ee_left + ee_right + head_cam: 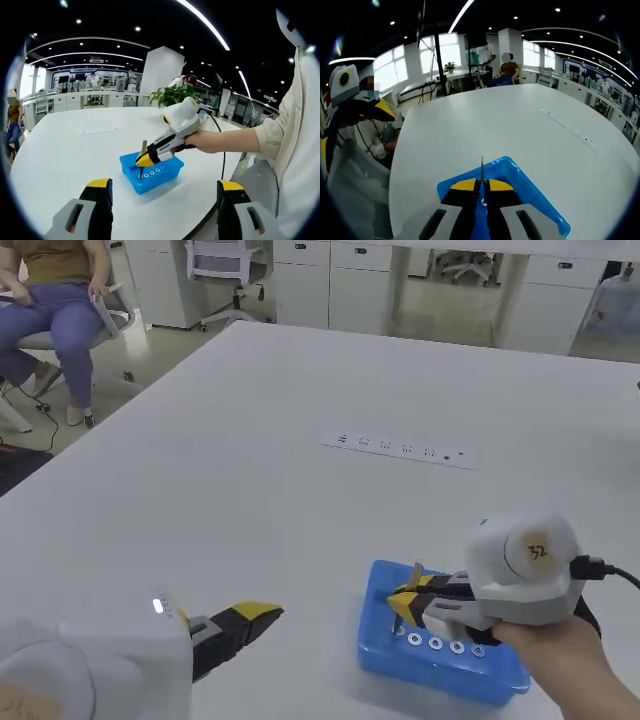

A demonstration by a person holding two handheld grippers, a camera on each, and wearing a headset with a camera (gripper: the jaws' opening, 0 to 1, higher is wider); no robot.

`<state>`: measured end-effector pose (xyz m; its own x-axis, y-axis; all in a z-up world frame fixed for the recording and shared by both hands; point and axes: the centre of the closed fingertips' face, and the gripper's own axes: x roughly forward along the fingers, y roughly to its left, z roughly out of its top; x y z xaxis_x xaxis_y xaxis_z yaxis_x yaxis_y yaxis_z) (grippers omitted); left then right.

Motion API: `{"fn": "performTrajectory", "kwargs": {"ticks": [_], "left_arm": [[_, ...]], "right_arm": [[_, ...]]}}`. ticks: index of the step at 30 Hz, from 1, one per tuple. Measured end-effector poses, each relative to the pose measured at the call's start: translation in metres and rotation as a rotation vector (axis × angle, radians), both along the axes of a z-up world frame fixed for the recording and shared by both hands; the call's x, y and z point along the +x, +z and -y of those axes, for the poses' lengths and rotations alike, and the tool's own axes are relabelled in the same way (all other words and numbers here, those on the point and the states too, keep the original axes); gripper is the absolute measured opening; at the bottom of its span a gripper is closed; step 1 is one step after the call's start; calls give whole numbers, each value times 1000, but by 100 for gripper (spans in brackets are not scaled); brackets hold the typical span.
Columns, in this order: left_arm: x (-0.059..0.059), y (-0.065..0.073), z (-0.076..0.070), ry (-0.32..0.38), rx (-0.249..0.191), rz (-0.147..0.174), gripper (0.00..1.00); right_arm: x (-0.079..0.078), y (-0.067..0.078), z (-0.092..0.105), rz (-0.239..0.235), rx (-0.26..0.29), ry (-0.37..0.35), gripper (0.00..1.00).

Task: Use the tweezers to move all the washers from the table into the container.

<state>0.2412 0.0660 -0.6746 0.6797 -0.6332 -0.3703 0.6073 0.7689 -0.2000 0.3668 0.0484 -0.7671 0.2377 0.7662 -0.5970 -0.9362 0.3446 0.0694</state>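
Closest to me, the left gripper (255,625) hovers low over the white table (250,470), its jaws spread wide with nothing between them. To its right, the right gripper (402,602) has its jaws pinched together on the tweezers (416,572), above the blue container (378,585). The tweezers stand close to upright, their long axis running top to bottom across the jaws, blunt end up and tips pointing down into the container. A row of washers (436,643) lies on the container floor, near those tips. Whether the tips grip a washer I cannot tell.
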Motion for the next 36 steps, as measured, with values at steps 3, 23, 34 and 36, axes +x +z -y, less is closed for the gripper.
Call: {"fn": "performTrajectory", "kwargs": {"ticks": [3,23,34,36], "left_arm": [[4,2,4,-1,-2,1,88],[12,9,21,-44,3,5,84],[8,24,18,-48,-36,37,70],[9,26,19,-57,-35,40,68]], "right_arm": [[-3,-7,1,6,-16,15,3],[4,35,4,11,207,-82,3],[-12,88,28,79,322,-134,3],[-23,97,33,79,353,-130,3]]}}
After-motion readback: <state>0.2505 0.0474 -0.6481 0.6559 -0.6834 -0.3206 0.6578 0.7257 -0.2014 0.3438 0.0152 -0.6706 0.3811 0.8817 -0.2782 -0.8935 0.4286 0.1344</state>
